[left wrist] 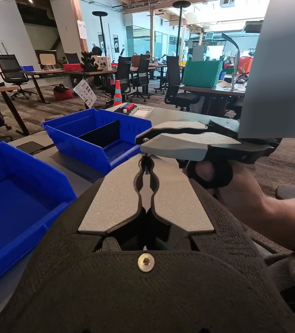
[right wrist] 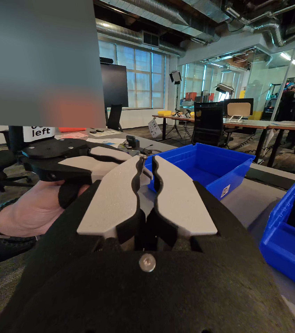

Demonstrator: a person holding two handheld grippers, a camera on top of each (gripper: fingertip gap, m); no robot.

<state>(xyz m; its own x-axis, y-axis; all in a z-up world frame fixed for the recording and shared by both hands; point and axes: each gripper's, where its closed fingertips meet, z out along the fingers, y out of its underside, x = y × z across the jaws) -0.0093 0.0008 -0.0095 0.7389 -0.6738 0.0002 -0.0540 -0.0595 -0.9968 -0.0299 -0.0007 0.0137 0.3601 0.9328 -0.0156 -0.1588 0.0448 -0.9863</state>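
My left gripper (left wrist: 146,159) is shut on a small dark screw (left wrist: 146,166), which stands upright between its fingertips. The right gripper (left wrist: 140,143) comes in level from the right, held by a hand (left wrist: 233,201), with its tips at the screw's head. In the right wrist view the screw (right wrist: 143,163) rests against the left fingertip of my right gripper (right wrist: 146,159). The right gripper's jaws stand slightly apart. The left gripper (right wrist: 144,173) reaches in from the left, held by a hand (right wrist: 31,210). Both grippers hover over the grey table (left wrist: 170,115) near the blue bins.
An empty blue bin (left wrist: 7,207) (right wrist: 206,167) and a blue bin with a black divider (left wrist: 98,137) (right wrist: 291,234) sit on the table. A tray of small red, blue and white pieces (left wrist: 127,108) and a clear case (left wrist: 141,112) lie at the far edge. Papers (right wrist: 107,140), chairs and desks lie beyond.
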